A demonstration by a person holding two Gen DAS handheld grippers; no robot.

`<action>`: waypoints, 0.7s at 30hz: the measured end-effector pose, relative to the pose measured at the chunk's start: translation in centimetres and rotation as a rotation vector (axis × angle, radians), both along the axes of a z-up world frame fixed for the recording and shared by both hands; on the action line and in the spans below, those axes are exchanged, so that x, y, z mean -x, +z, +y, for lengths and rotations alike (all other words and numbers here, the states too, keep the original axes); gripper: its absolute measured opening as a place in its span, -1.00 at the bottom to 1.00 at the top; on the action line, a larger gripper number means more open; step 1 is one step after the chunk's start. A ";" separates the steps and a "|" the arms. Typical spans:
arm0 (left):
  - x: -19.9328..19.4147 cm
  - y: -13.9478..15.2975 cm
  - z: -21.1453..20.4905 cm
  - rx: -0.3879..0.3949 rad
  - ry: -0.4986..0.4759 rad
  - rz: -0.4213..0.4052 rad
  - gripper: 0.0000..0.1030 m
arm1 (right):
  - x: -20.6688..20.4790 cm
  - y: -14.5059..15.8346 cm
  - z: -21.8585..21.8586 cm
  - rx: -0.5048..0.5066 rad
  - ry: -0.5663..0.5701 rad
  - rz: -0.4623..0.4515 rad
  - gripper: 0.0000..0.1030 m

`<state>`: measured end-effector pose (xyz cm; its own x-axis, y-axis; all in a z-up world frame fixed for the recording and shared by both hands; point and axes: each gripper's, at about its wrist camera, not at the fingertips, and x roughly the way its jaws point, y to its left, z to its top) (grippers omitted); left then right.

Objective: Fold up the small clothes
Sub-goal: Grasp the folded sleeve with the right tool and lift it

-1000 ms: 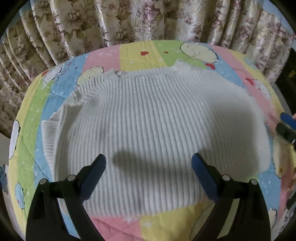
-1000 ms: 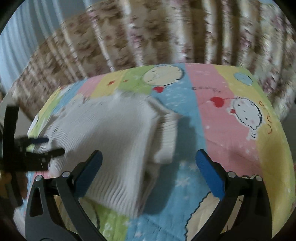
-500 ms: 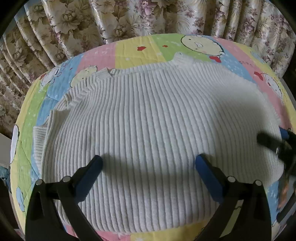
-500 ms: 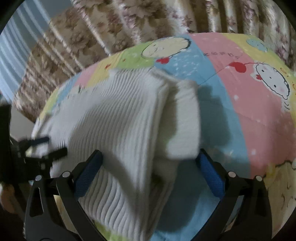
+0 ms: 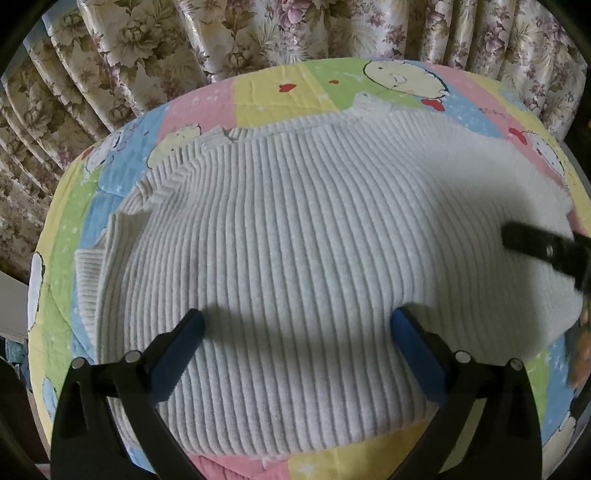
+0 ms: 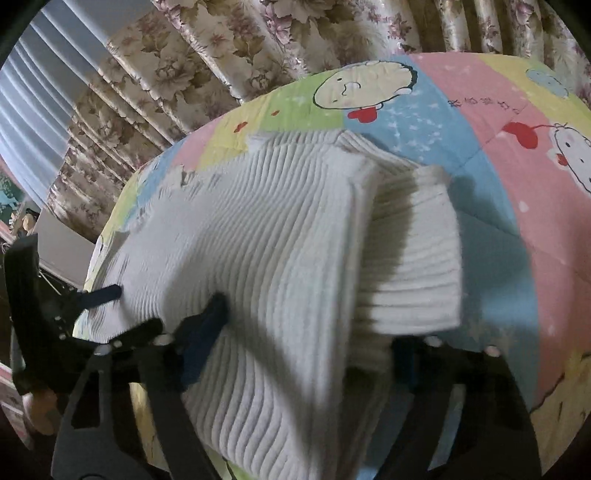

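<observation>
A white ribbed sweater [image 5: 295, 221] lies folded on the patchwork cartoon quilt [image 5: 280, 92], its sleeves tucked in at the sides. My left gripper [image 5: 297, 338] stands open low over the sweater's near hem, one finger on each side of the middle. In the right wrist view the same sweater [image 6: 258, 240] shows its folded sleeve [image 6: 413, 258] at the right edge. There my right gripper [image 6: 301, 354] is open, its fingers straddling that edge. The right gripper's tip [image 5: 535, 247] shows at the far right of the left wrist view.
Floral curtains [image 5: 258, 33] hang close behind the quilt-covered surface. The quilt [image 6: 498, 166] lies bare to the right of the sweater. A hand [image 6: 40, 410] holding the left gripper [image 6: 99, 295] shows at the left edge of the right wrist view.
Both grippers have come down and forward onto the sweater. The right gripper has moved in over the sweater's right edge, which now fills the space between its fingers.
</observation>
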<state>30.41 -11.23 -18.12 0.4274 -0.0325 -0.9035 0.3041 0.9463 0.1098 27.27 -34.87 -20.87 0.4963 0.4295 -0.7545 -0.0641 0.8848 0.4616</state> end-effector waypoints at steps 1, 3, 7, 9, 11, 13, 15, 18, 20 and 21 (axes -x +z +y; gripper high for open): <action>-0.1 -0.2 0.0 -0.001 0.003 0.000 0.97 | -0.1 0.0 0.1 -0.009 0.004 0.005 0.05; 0.0 -0.3 -0.3 -0.013 0.006 -0.005 0.97 | -0.1 0.2 0.6 -0.024 0.010 0.009 -0.14; 0.0 -0.6 -0.2 -0.018 0.003 -0.009 0.97 | 0.2 1.5 2.1 0.058 0.014 -0.024 -0.29; 0.0 -0.6 -0.1 -0.012 -0.002 -0.007 0.97 | 0.6 2.8 3.3 0.133 0.020 -0.065 -0.30; 0.0 -0.6 0.0 -0.012 -0.005 -0.007 0.97 | 1.1 4.0 4.9 0.234 0.038 -0.110 -0.31; 0.0 -0.7 -0.1 -0.013 -0.004 -0.011 0.97 | 1.3 4.9 6.4 0.320 0.046 -0.134 -0.31; 0.0 -0.6 -0.1 -0.013 -0.005 -0.011 0.97 | 1.2 5.7 7.6 0.370 0.040 -0.145 -0.32; 0.5 1.0 1.5 0.030 -0.013 0.002 0.97 | 0.9 7.2 9.4 0.399 0.031 -0.153 -0.32; 1.1 2.7 3.5 0.061 -0.008 -0.020 0.97 | 0.5 8.3 10.8 0.403 0.031 -0.156 -0.32; 1.2 3.4 4.4 0.063 -0.008 -0.031 0.97 | 0.4 8.8 11.7 0.412 0.035 -0.163 -0.32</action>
<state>29.17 -6.82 -14.76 0.4547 -0.0928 -0.8858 0.3089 0.9492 0.0592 26.84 -23.16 -12.11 0.6137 0.1277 -0.7791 -0.1400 0.9888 0.0517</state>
